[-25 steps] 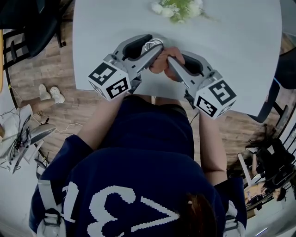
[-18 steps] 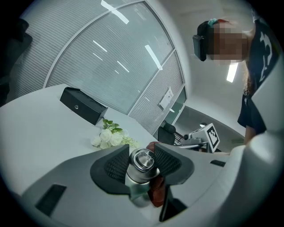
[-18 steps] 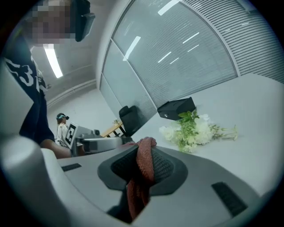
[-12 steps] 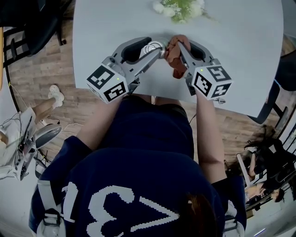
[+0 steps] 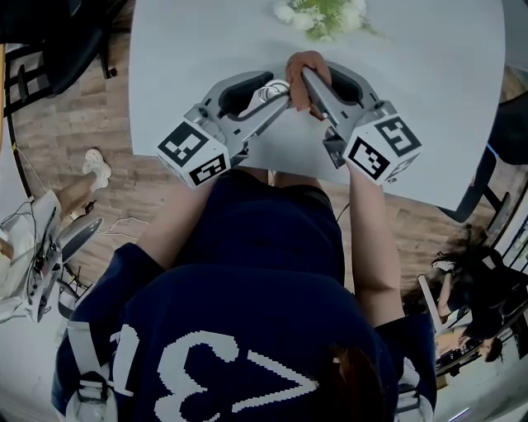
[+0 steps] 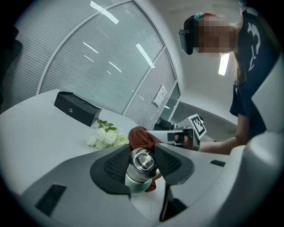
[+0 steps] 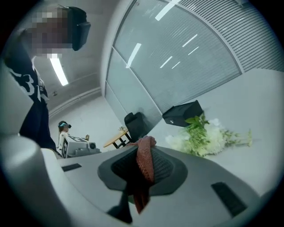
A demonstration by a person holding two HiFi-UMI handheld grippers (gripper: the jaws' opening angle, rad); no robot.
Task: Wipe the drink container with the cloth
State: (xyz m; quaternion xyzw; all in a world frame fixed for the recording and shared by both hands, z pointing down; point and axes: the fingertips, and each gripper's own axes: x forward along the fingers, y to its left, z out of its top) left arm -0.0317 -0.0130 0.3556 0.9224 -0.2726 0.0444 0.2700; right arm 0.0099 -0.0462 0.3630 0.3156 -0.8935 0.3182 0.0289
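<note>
A steel drink bottle (image 5: 273, 86) with a shiny cap is clamped between the jaws of my left gripper (image 5: 277, 91) above the pale table (image 5: 412, 82). The left gripper view shows the bottle (image 6: 141, 165) upright between the ribbed pads (image 6: 116, 163). My right gripper (image 5: 305, 76) is shut on a rust-brown cloth (image 5: 302, 72), which rests against the bottle's far side by the cap. In the left gripper view the cloth (image 6: 140, 135) bulges behind the cap. In the right gripper view the cloth (image 7: 144, 165) hangs pinched between the jaws of the right gripper (image 7: 145, 155).
A bunch of white flowers (image 5: 320, 15) lies on the table just beyond the grippers. A black box (image 6: 76, 107) stands further back. The table's near edge runs under my forearms. Dark chairs (image 5: 49, 45) stand at its left side, and wooden floor lies below.
My right gripper has carried the cloth from the bottle's near side up and away from me to its far side by the cap. The left gripper has kept the bottle almost still.
</note>
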